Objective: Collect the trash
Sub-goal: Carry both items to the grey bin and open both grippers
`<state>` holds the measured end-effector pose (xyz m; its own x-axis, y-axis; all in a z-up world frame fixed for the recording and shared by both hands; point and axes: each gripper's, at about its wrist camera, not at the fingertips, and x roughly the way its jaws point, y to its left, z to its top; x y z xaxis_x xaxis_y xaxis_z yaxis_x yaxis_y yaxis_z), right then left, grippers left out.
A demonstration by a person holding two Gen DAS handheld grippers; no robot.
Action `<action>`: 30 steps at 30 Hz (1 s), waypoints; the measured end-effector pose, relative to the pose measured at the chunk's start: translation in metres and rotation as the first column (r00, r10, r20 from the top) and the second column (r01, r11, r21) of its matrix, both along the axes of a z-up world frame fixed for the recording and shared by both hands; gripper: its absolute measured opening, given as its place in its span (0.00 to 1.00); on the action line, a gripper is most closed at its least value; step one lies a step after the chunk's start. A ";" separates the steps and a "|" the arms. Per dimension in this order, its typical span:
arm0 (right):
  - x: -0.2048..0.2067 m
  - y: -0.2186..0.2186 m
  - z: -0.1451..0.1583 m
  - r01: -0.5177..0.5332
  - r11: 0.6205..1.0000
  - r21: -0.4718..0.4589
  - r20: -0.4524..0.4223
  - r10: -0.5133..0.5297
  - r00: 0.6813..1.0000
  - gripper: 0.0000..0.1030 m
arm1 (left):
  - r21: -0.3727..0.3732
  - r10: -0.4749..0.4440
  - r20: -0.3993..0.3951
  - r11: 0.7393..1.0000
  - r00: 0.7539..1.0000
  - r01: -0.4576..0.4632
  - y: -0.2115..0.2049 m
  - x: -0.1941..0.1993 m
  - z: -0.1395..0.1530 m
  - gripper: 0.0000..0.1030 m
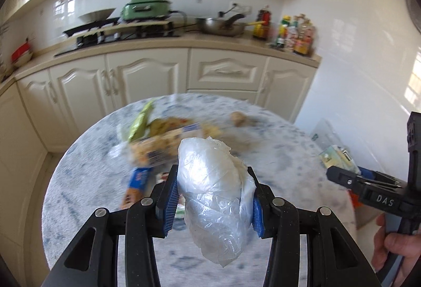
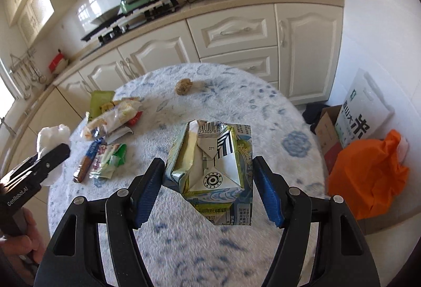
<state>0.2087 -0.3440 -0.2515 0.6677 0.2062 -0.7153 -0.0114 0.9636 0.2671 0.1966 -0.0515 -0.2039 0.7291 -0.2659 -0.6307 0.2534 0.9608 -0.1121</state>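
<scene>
Above the table [image 2: 263,113], your left gripper [image 1: 213,188] pinches a limp, slippery bag [image 1: 213,192]; your right gripper [image 2: 208,181] clamps a light, crushable carton [image 2: 210,173] by its sides.

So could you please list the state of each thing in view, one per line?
Left gripper: shut on the plastic bag, crumpled, lifted.
Right gripper: shut on the carton, torn open, flattened.
Wrappers: lying on the table.
Orange bag: on the floor.
</scene>
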 end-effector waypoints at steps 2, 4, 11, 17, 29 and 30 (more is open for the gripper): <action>-0.007 -0.008 0.007 0.010 1.000 0.011 0.017 -0.010 1.000 0.67 | 0.001 -0.026 0.017 1.000 1.000 0.026 -0.014 -0.005 0.006 0.41; -0.015 -0.018 0.016 0.026 1.000 0.018 0.039 -0.026 0.999 0.67 | 0.003 -0.053 0.034 0.999 0.998 0.053 -0.029 -0.009 0.012 0.41; -0.043 -0.066 0.043 0.097 0.995 0.036 0.103 -0.101 0.990 0.67 | 0.004 -0.181 0.089 0.983 0.979 0.181 -0.089 -0.019 0.030 0.41; -0.071 -0.125 0.051 0.222 0.975 0.028 0.121 -0.224 0.967 0.67 | 0.002 -0.309 0.100 0.951 0.946 0.311 -0.150 -0.022 0.035 0.41; -0.112 -0.236 0.017 0.438 0.899 0.015 0.038 -0.438 0.898 0.67 | -0.030 -0.532 -0.007 0.846 0.847 0.532 -0.280 0.003 0.008 0.41; -0.112 -0.243 0.010 0.448 0.894 0.014 0.023 -0.449 0.893 0.67 | -0.030 -0.545 -0.026 0.838 0.838 0.545 -0.290 0.008 0.004 0.41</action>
